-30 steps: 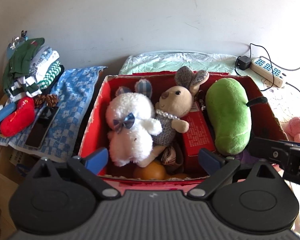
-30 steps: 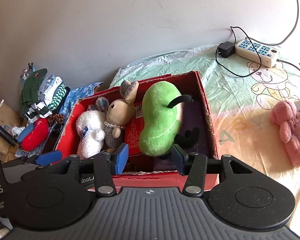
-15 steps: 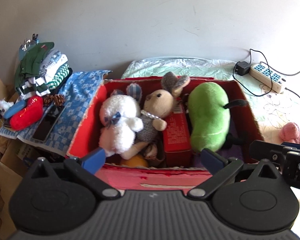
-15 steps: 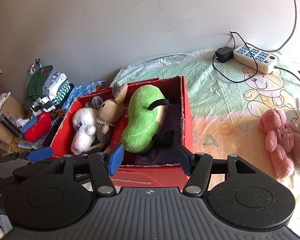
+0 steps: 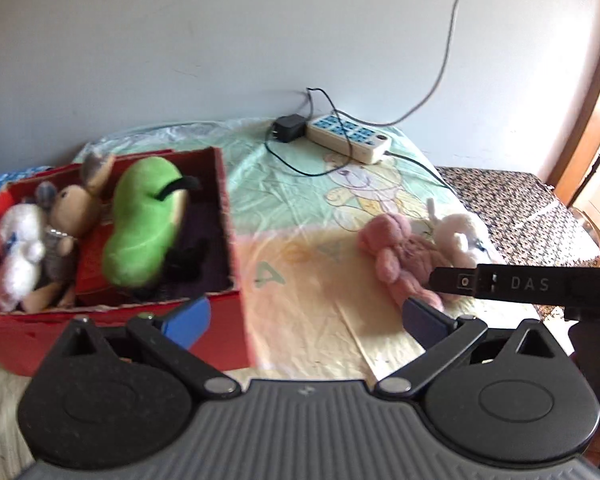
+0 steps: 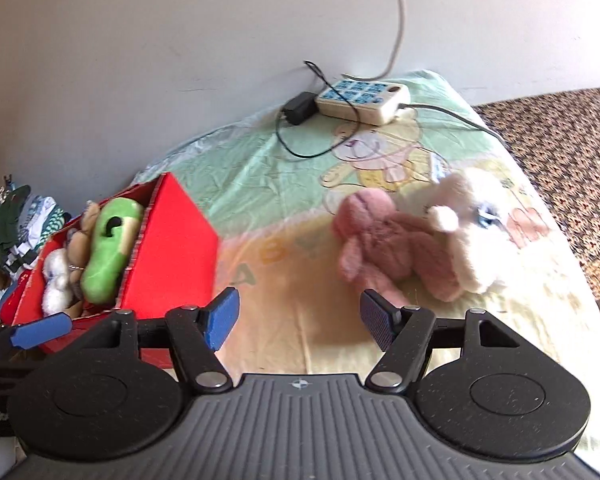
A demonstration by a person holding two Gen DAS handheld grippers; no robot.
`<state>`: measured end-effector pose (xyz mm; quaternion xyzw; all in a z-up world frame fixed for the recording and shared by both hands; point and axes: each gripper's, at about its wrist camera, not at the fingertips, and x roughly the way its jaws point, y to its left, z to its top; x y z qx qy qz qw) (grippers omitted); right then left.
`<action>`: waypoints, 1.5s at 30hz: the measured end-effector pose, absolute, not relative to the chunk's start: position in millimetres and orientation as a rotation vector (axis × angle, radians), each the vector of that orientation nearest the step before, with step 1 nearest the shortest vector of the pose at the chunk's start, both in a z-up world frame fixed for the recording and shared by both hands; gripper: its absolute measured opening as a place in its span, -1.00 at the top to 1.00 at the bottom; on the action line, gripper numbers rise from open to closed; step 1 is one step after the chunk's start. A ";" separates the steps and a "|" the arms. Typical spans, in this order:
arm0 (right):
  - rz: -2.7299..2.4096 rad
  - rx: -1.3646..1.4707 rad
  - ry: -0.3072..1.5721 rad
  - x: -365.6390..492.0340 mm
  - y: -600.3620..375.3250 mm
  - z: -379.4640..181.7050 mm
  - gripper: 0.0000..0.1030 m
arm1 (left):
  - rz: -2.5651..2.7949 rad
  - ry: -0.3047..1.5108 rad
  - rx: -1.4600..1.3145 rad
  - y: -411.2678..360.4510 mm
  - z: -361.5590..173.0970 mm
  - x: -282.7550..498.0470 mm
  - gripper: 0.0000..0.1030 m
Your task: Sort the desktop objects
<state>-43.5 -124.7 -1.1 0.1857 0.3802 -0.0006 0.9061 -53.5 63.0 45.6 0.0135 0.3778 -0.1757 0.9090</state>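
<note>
A fuzzy pink plush toy [image 6: 384, 240] lies against a cream plush [image 6: 476, 228], well right of the red box [image 6: 172, 248], both the left gripper [image 5: 306, 314] and right gripper [image 6: 298, 318] spread wide and empty.

A red box [image 5: 224, 216] is sitting open on the bedsheet, packed with soft toys. A green plush [image 5: 144, 220] with a black stalk is leaning lengthwise against the box's right half, a brown rabbit [image 5: 74, 208] in a grey outfit is lying beside it, and a white plush [image 5: 18, 248] is resting at the left end. A red carton [image 5: 90, 268] is showing beneath them. Well apart from the box, to its right, a pink plush [image 6: 384, 240] is lying on the sheet, touching a cream plush [image 6: 476, 224] with blue eyes that is lying just beside it.
</note>
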 end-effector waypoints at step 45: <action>0.132 0.698 0.937 69.6 -297.0 -91.9 -0.62 | -0.616 0.965 0.010 -139.9 -38.2 69.5 -0.20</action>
